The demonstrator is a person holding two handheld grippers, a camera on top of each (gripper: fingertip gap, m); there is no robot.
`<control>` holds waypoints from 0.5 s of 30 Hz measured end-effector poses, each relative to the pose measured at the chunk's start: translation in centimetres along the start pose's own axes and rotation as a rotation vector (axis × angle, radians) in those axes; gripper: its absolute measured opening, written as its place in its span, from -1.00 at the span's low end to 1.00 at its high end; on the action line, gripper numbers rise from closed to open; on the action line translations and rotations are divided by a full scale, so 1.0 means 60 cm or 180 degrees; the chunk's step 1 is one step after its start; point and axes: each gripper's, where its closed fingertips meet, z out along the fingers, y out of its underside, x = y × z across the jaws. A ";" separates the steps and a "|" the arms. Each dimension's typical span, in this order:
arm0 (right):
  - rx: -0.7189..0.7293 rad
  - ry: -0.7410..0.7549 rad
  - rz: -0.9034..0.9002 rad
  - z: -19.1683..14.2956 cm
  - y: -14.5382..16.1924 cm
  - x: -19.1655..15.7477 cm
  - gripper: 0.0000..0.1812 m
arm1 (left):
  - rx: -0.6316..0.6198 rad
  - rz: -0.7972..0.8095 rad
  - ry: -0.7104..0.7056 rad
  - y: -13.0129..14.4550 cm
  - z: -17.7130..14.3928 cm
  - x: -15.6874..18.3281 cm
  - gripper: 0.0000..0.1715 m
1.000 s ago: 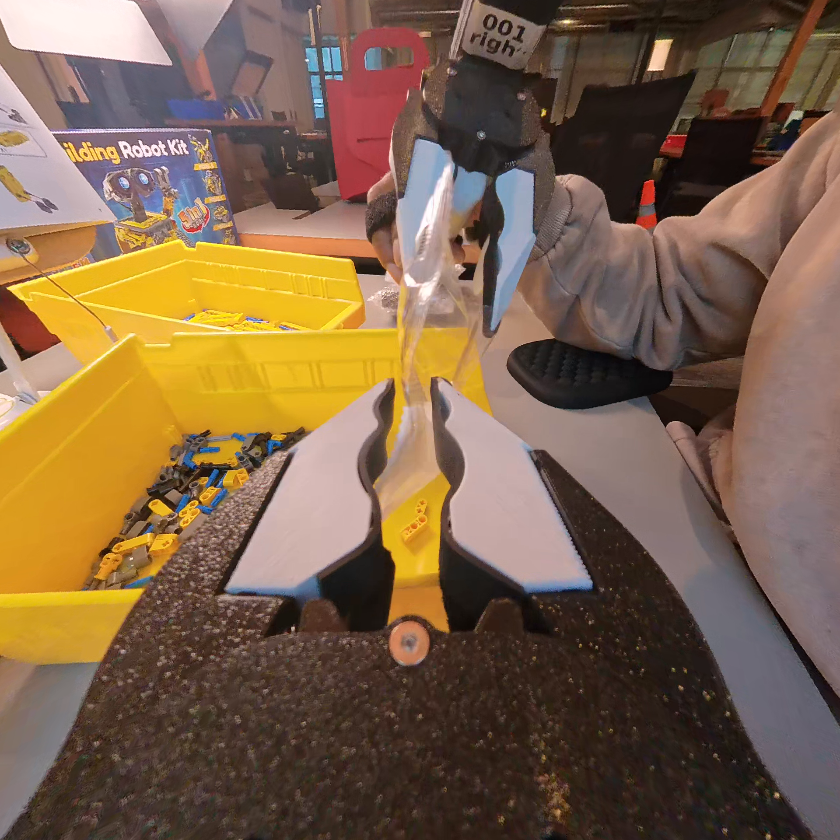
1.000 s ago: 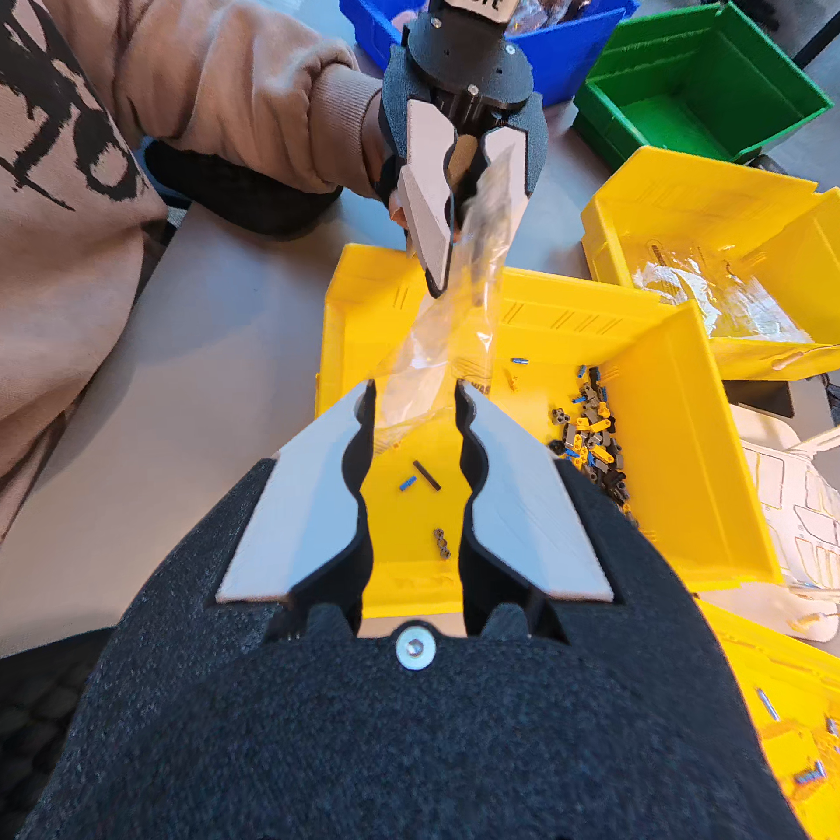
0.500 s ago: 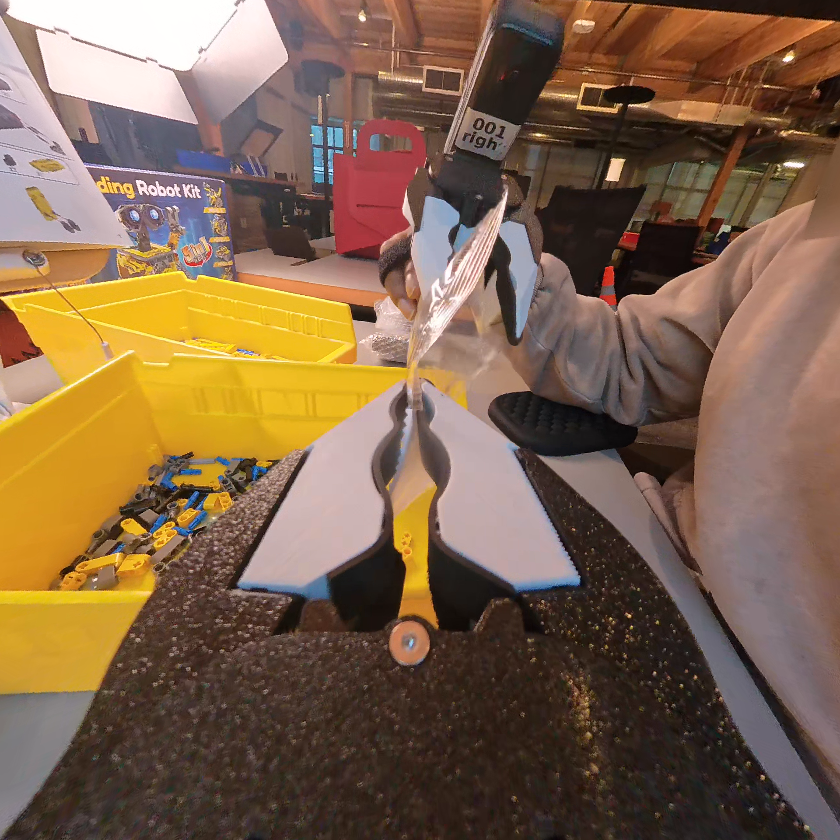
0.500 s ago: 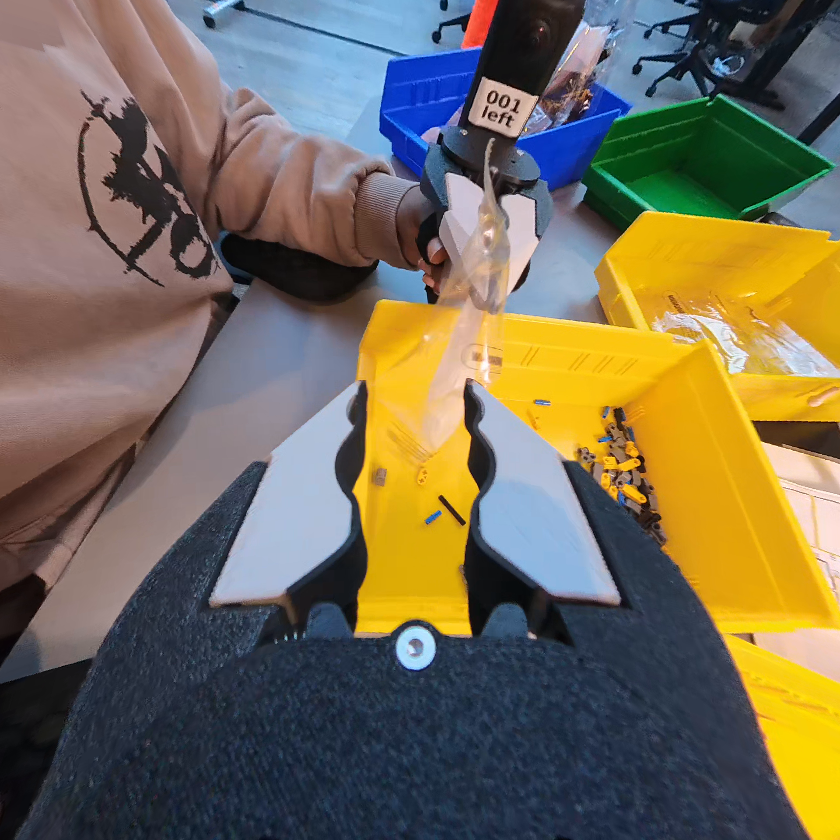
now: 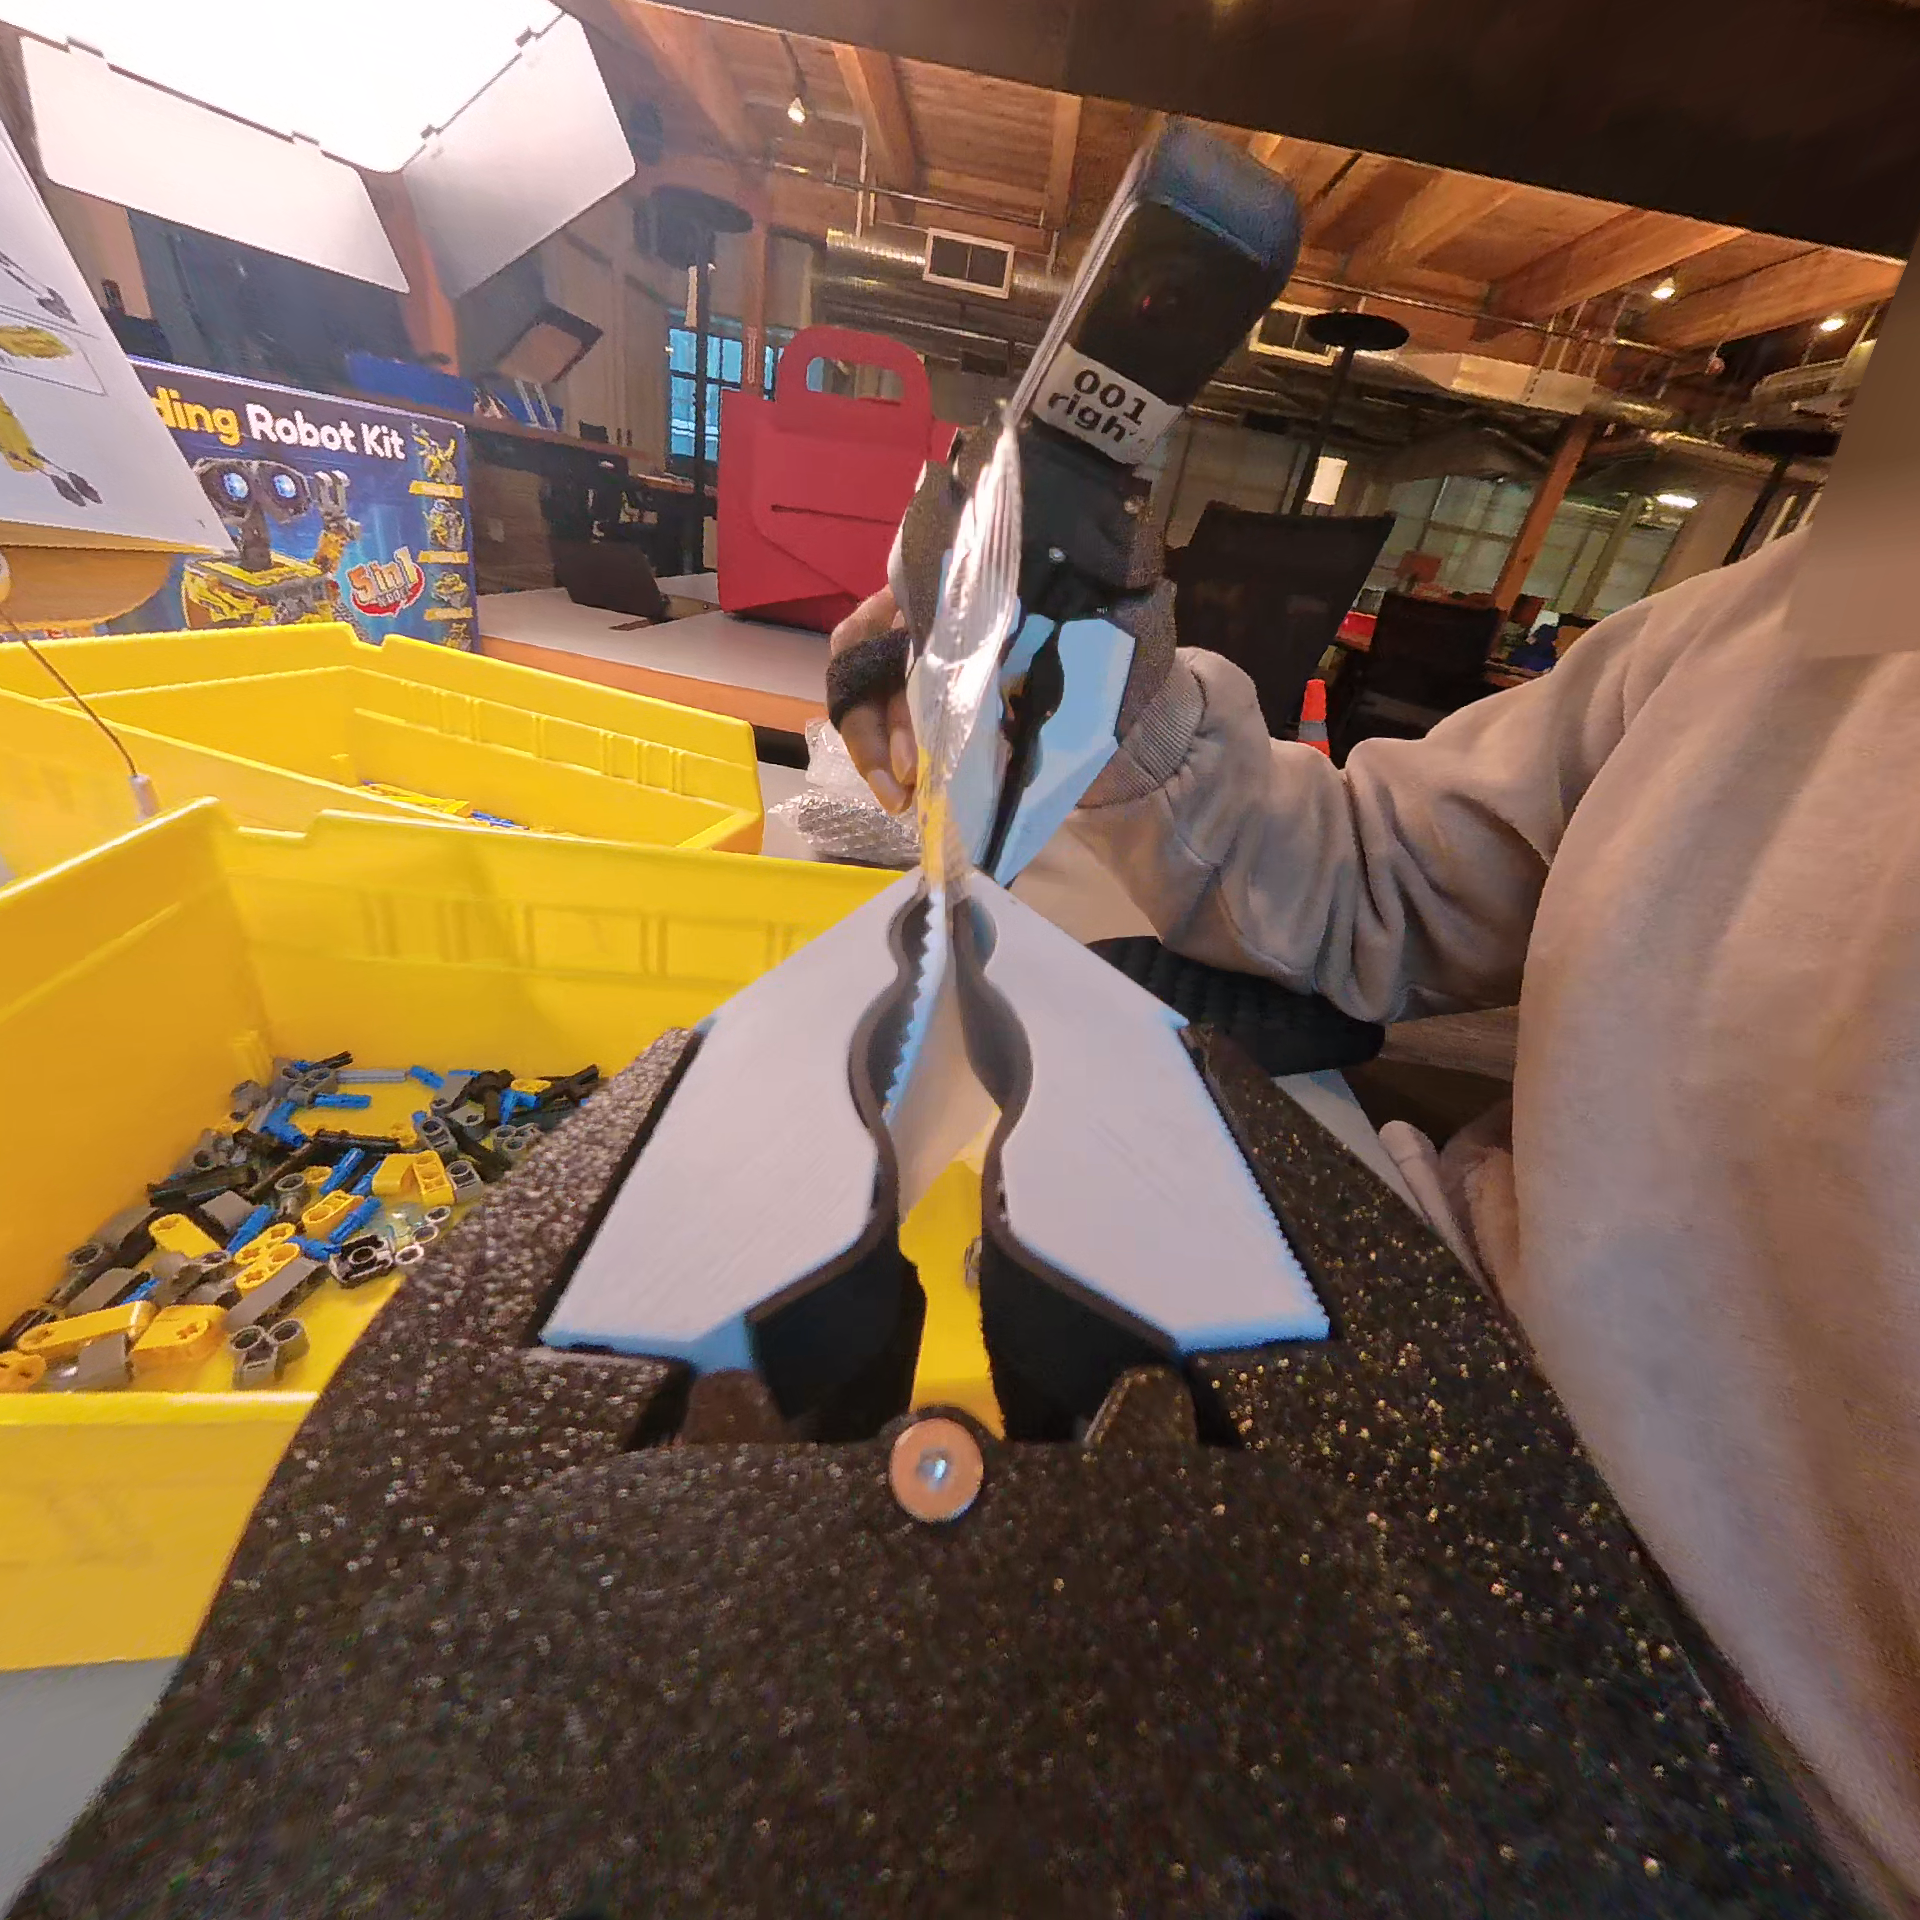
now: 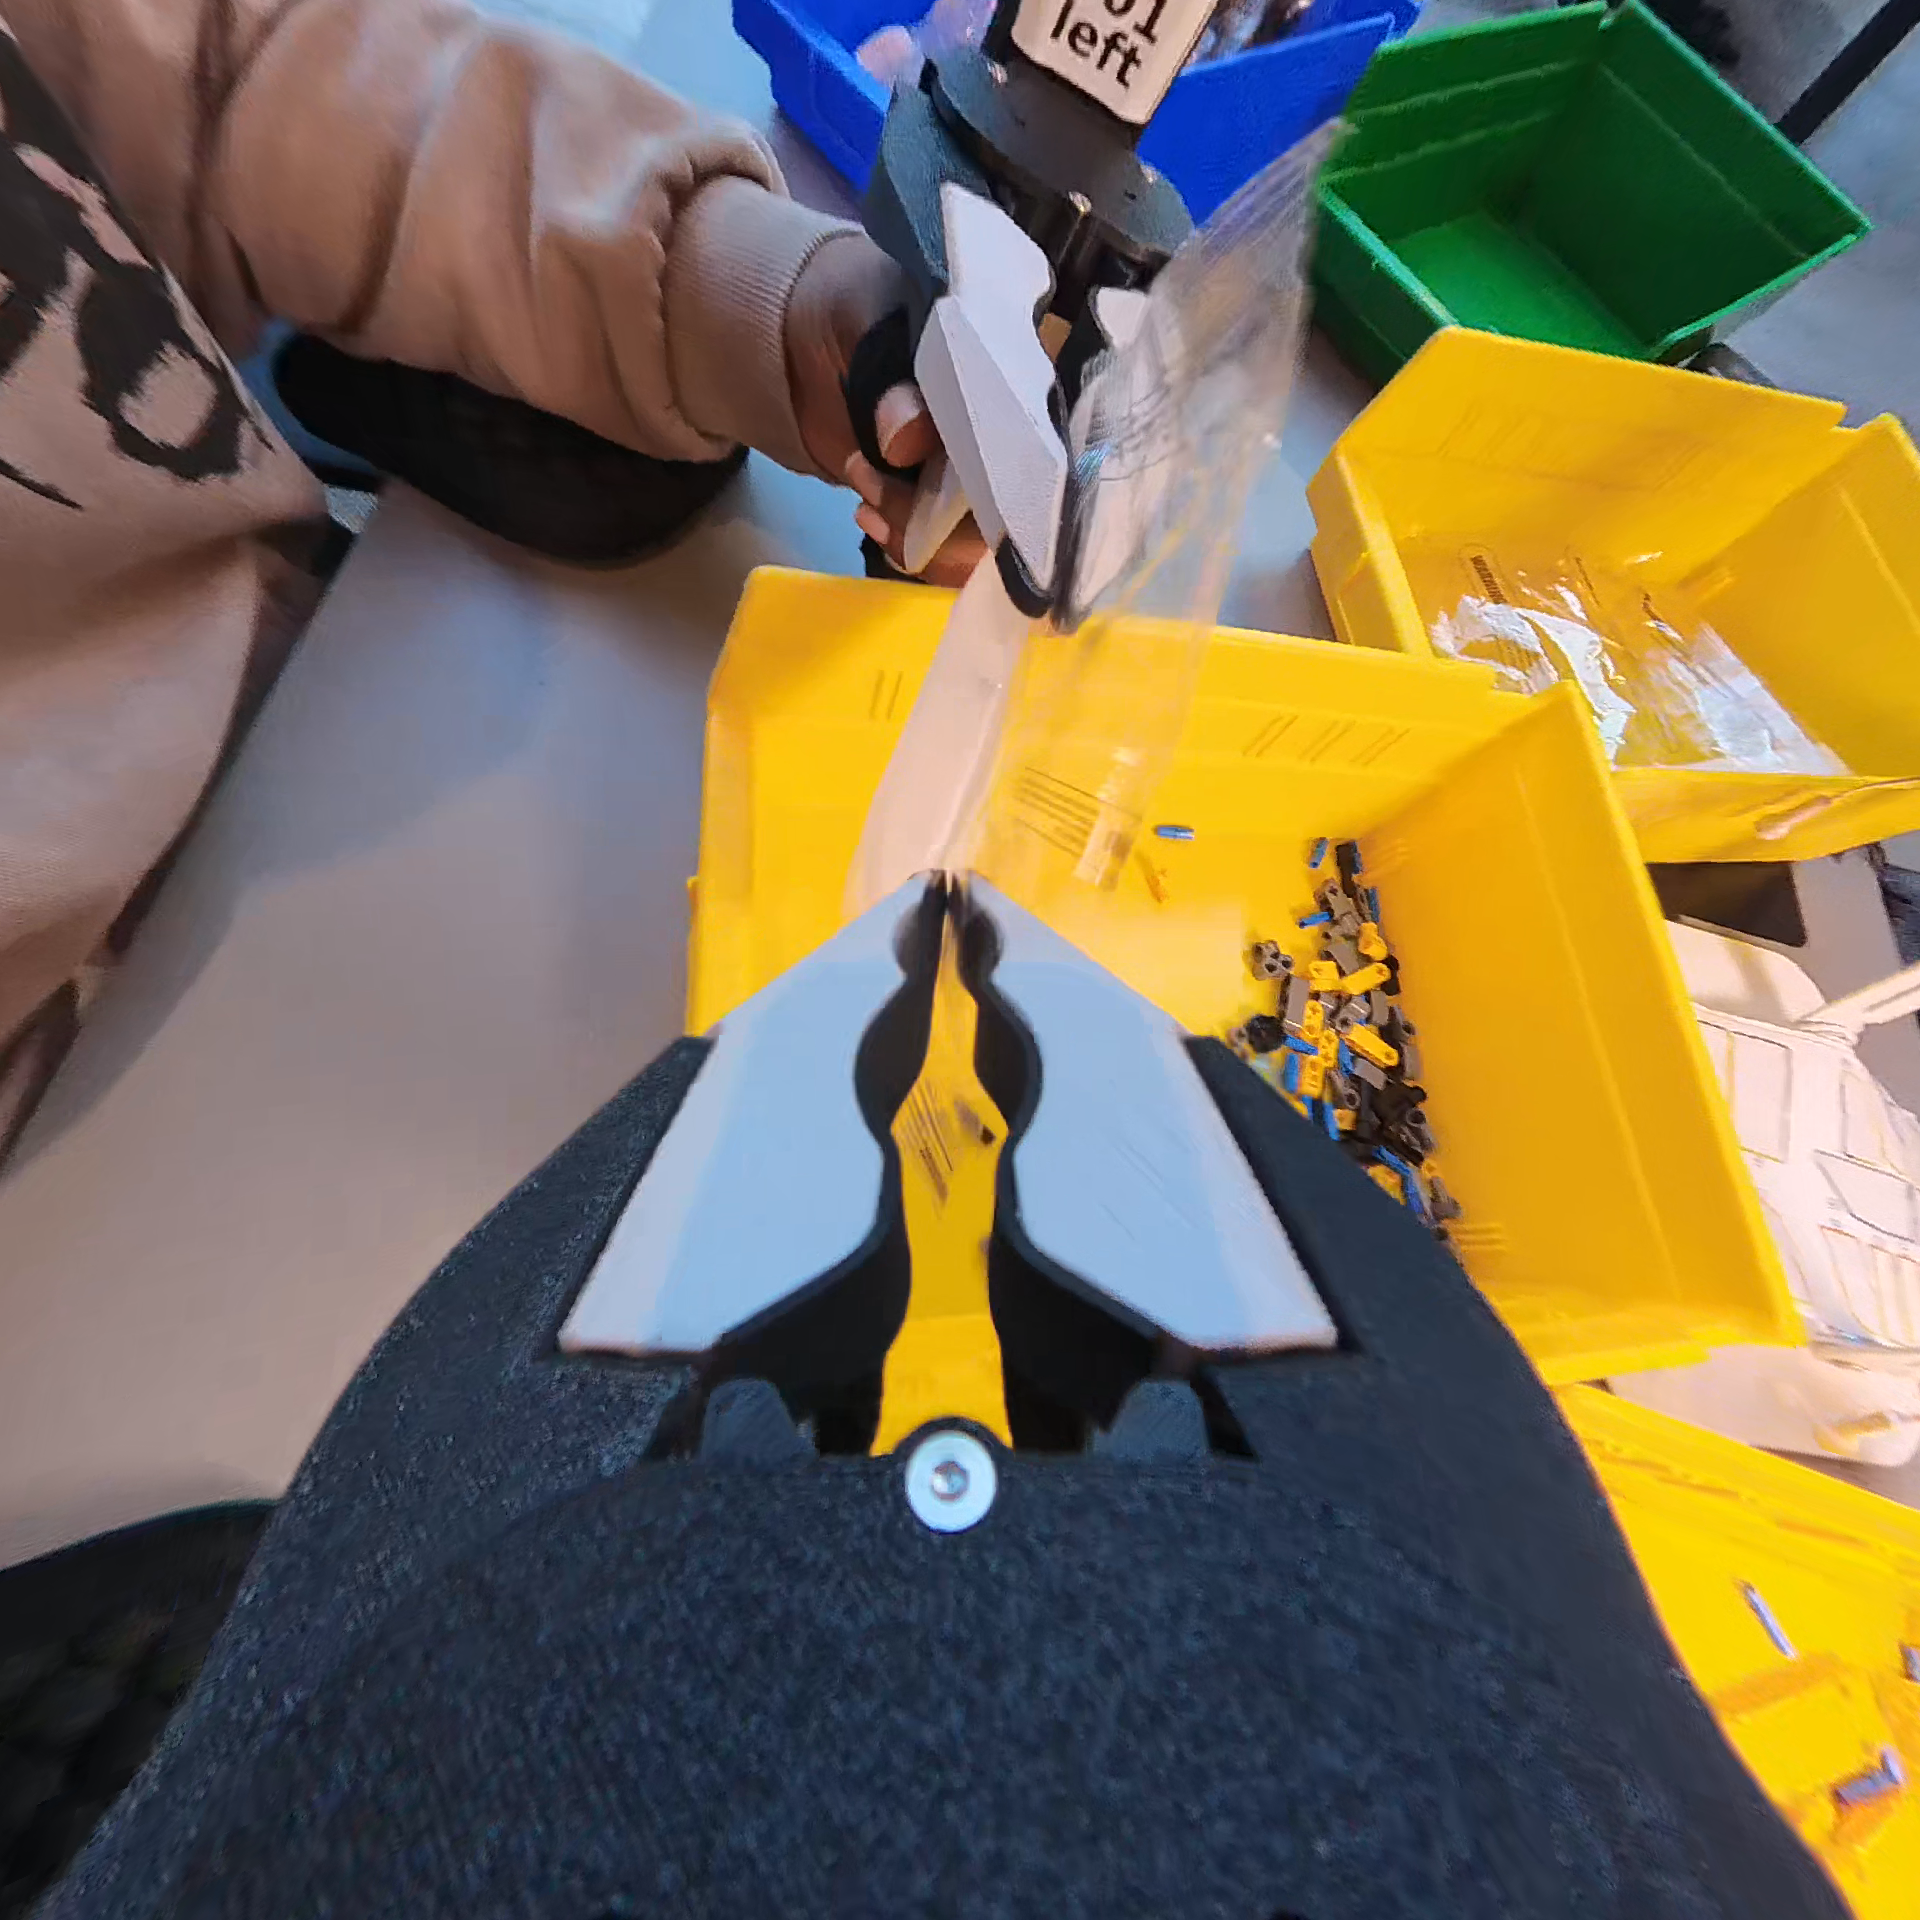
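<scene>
A clear, empty-looking plastic bag [image 5: 961, 665] hangs over a yellow bin [image 5: 416, 935]. The bin holds a pile of small yellow, blue, grey and black building parts [image 5: 291, 1195]. My left gripper [image 5: 940, 894] is shut on the bag, which runs back between its jaws. My right gripper [image 6: 945, 883] is shut on the other end of the bag [image 6: 1049, 748]. The two grippers face each other closely above the bin's [image 6: 810, 727] near end. The right gripper also shows in the left wrist view [image 5: 1003, 857], and the left gripper in the right wrist view [image 6: 1049, 603]. The parts pile [image 6: 1340, 1049] lies to the right.
A second yellow bin [image 6: 1558, 488] holds clear bags. A green bin [image 6: 1558, 208] and a blue bin [image 6: 1247, 114] stand behind. A black wrist pad [image 6: 499, 468] and the person's sleeves are at the table edge. A kit box [image 5: 312, 520] and another yellow bin [image 5: 416, 717] stand on the left. The grippers' ends are close to 6 cm from one another.
Both grippers were open around the bag. The left one closed on it first, then the right one closed on its other end. The grippers have drawn closer together.
</scene>
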 end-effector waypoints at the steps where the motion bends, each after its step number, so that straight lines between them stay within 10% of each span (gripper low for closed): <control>1: -0.0045 0.0023 -0.0042 0.000 0.003 0.001 -1.00 | -0.0040 0.0035 -0.0036 0.002 -0.001 -0.002 -0.99; 15: -0.0034 -0.0036 -0.0455 0.007 -0.017 -0.026 -1.00 | -0.0372 0.0559 -0.0287 0.004 -0.004 -0.001 -1.00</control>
